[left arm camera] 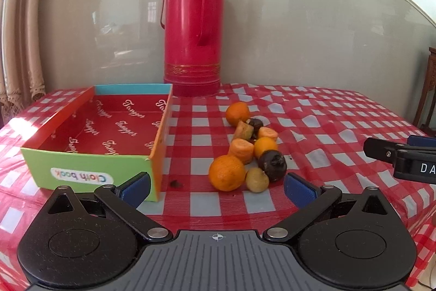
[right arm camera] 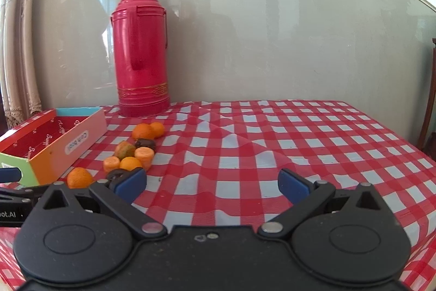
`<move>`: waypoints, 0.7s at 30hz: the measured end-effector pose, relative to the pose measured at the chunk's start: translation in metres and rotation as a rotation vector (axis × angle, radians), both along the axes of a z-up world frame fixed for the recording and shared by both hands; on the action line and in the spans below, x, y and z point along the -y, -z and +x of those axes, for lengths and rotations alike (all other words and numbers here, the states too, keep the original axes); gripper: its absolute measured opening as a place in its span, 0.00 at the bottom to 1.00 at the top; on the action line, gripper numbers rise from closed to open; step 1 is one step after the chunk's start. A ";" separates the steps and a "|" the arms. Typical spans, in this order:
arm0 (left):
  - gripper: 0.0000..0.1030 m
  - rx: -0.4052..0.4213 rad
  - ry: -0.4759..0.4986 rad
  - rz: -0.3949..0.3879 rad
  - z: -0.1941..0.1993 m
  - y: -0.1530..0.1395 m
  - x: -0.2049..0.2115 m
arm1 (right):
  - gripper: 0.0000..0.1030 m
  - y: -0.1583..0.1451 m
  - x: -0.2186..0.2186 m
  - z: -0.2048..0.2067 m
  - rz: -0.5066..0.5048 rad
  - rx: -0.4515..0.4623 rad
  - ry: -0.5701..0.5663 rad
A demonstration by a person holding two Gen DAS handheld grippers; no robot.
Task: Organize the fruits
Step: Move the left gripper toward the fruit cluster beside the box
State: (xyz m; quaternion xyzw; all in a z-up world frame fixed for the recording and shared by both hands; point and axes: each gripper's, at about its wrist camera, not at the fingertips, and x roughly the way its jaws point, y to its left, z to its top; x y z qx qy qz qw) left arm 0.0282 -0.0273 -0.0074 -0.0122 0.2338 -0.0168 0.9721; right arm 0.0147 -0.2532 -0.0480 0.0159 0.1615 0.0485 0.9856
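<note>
A pile of small fruits lies on the red checked tablecloth (left arm camera: pixel 340 127): a near orange (left arm camera: pixel 227 172), a far orange (left arm camera: pixel 237 113), a dark round fruit (left arm camera: pixel 272 161), a small yellow-brown fruit (left arm camera: pixel 257 180) and orange cut pieces (left arm camera: pixel 241 150). An open, empty cardboard box (left arm camera: pixel 90 176) with a red lining stands left of the pile. My left gripper (left arm camera: pixel 217 188) is open just short of the near orange. My right gripper (right arm camera: pixel 212 183) is open over bare cloth, right of the pile (right arm camera: pixel 130 154). Its tip shows in the left wrist view (left arm camera: pixel 381 152).
A tall red thermos (left arm camera: pixel 193 26) stands at the back of the table against the grey wall, behind the box and fruits. It also shows in the right wrist view (right arm camera: pixel 141 51). Curtains hang at far left. A wooden chair (left arm camera: pixel 430 89) stands past the table's right edge.
</note>
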 end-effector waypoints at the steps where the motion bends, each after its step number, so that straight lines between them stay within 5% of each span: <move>1: 1.00 -0.004 0.002 -0.007 0.003 0.001 0.001 | 0.94 0.000 0.002 0.000 0.001 0.002 0.005; 21: 0.99 -0.046 -0.014 -0.023 0.036 0.008 0.007 | 0.94 0.008 0.004 0.033 -0.019 -0.017 0.030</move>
